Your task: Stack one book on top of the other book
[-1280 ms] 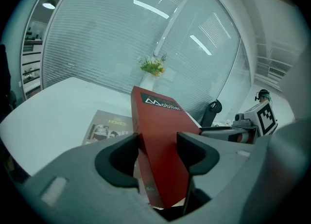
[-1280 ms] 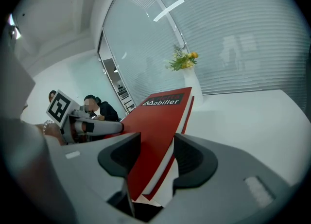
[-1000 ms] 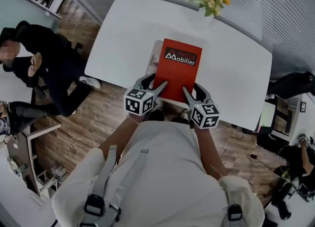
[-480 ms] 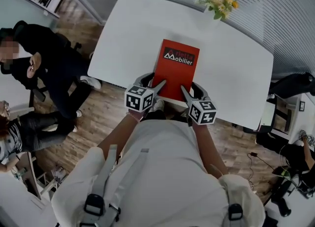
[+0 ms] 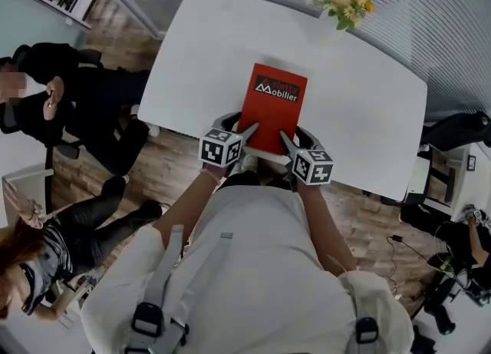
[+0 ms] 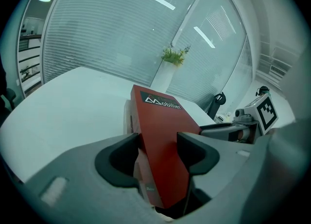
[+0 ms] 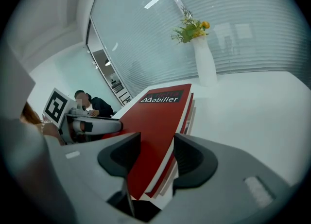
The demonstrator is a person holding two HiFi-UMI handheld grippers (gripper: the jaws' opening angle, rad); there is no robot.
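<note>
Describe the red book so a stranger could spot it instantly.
Find the white table with the flower vase at its far edge. At the near edge is the red book, the only red thing there, lettered Mobilier in white.

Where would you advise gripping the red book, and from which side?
Its near short edge, from the person's side, left tool and right tool at one corner each: the red book is broad but thin, so jaws span only its thickness.

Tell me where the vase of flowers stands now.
In the head view the vase of flowers stands at the far edge of the white table, up and right of the red book, apart from it.
</note>
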